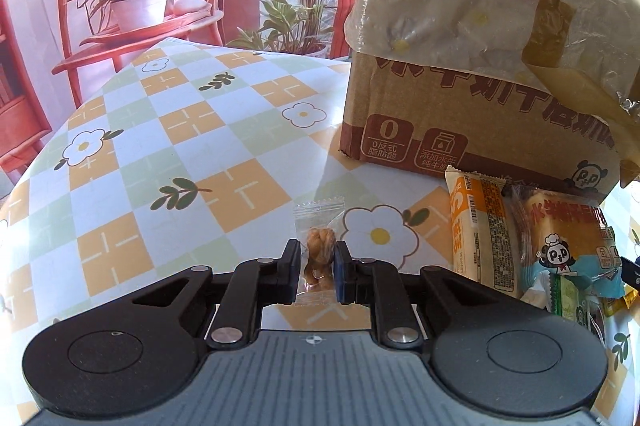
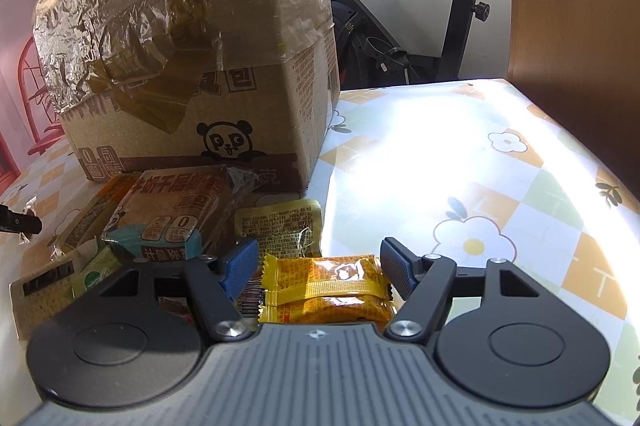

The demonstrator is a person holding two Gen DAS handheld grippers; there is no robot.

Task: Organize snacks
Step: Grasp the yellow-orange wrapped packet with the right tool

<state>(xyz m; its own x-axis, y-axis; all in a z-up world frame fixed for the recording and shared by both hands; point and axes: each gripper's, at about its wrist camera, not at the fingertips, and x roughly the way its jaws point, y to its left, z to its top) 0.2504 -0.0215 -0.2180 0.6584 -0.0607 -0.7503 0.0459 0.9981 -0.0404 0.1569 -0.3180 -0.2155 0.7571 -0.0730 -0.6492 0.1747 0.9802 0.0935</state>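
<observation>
While the left gripper (image 1: 318, 260) is clamped on a small clear packet (image 1: 319, 254) holding a knobbly brown twisted snack, pinching its crinkly film between the pads, the step in hand looks like carrying that piece away from the snack pile (image 2: 160, 226) to sort it. The packet appears lifted over the middle of the checked, flower-printed tablecloth (image 1: 168, 130), left of the tape-wrapped cardboard box (image 1: 472, 114). The right gripper (image 2: 318, 268) stands with its jaws apart, straddling a glossy yellow wrapped bar (image 2: 324, 286) without pressing on it; I cannot tell whether the bar rests on the cloth or on other packets. Next, the left hand probably needs a clear spot to set the light, slippery packet down, while the right would close gently across the bar's soft, pillow-shaped width. Beside it lie a flat gold sachet (image 2: 280, 226) and a boxy bread pack (image 2: 172, 214).
</observation>
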